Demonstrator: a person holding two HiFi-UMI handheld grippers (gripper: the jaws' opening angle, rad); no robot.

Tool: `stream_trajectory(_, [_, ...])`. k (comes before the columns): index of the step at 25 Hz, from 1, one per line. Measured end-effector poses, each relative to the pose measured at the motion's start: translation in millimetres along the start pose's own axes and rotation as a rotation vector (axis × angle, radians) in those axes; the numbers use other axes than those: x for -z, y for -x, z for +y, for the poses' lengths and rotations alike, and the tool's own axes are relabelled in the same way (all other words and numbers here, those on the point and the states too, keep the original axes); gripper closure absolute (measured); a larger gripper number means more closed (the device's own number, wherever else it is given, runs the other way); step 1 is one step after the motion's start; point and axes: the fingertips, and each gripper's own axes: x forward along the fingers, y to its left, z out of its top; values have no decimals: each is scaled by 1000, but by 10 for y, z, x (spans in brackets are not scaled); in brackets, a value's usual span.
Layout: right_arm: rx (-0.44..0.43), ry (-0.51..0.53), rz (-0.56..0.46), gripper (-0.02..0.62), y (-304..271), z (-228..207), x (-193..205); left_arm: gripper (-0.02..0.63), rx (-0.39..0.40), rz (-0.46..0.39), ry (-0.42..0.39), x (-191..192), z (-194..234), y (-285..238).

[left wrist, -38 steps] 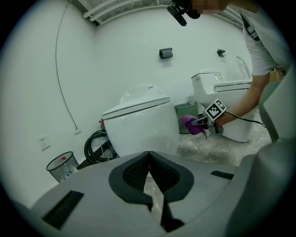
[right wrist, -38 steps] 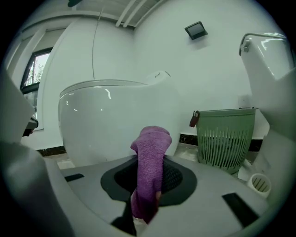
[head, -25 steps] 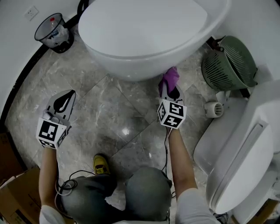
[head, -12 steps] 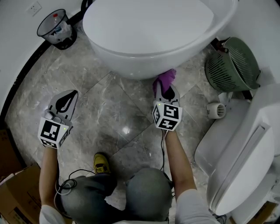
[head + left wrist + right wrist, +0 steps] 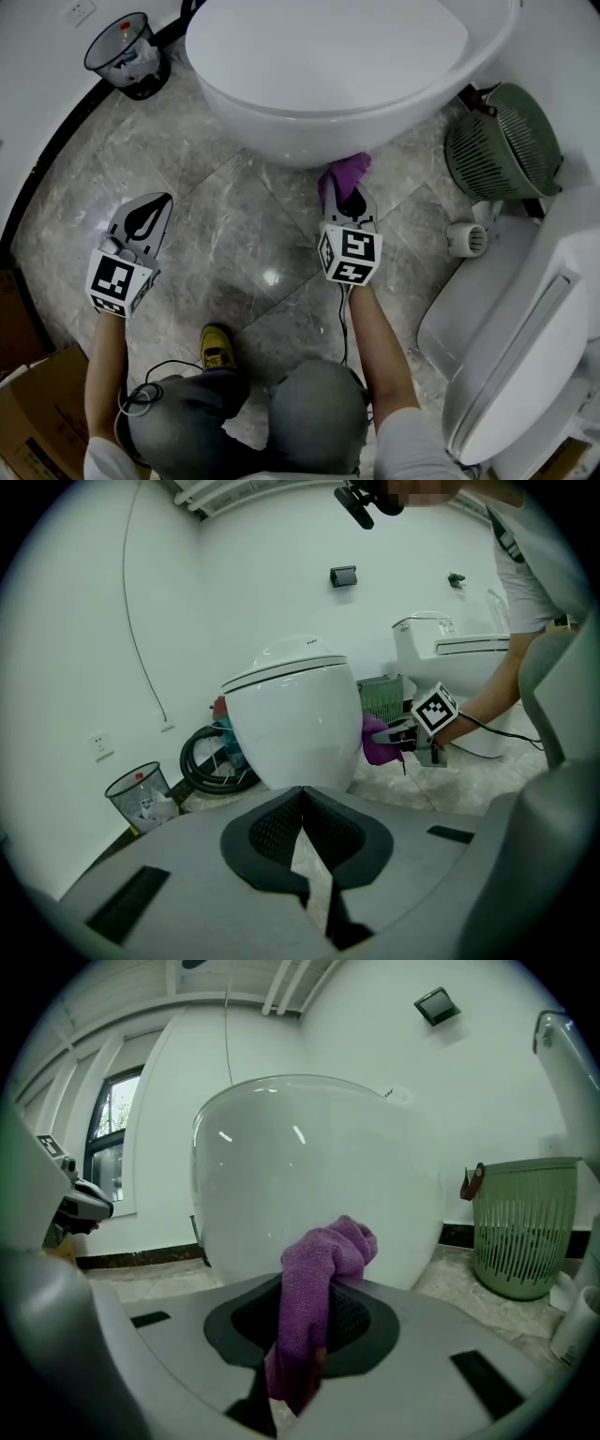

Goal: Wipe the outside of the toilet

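Note:
A white egg-shaped toilet (image 5: 328, 66) with its lid down fills the top of the head view. It also stands in the left gripper view (image 5: 295, 714) and close ahead in the right gripper view (image 5: 319, 1176). My right gripper (image 5: 343, 200) is shut on a purple cloth (image 5: 341, 176), whose bunched end (image 5: 323, 1265) touches the toilet's lower front wall. My left gripper (image 5: 142, 218) hangs over the floor to the left, jaws together with nothing in them, well short of the toilet.
A second white toilet (image 5: 525, 347) stands at the right, a green slatted basket (image 5: 502, 141) beside it. A black wire bin (image 5: 125, 56) sits at the top left by the wall. A cardboard box (image 5: 33, 417) is at the bottom left. Grey marble tiles (image 5: 244, 253) cover the floor.
My right gripper has slid left along the toilet's lower front with the purple cloth. The left gripper has barely moved.

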Motion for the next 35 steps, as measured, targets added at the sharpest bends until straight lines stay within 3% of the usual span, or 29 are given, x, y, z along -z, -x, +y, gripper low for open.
stream_trajectory(4, [-34,21,3,503,0,120,13,588,-3,-23,6,-45,11,-2])
stream_trajectory(15, [-85,20,0,503,-26,435,32,588,-14,22,29,117,28,109])
stream_trajectory(23, [-192,113,-12,503,-68,941,20,588,-40,34,33,213,108,252])
stream_trajectory(29, [-251,199,18,503,-157,1210,148,588,-61,48,36,350,170,420])
stream_trajectory(35, [-374,423,21,503,-156,1656,249,588,-76,62,45,470,216,528])
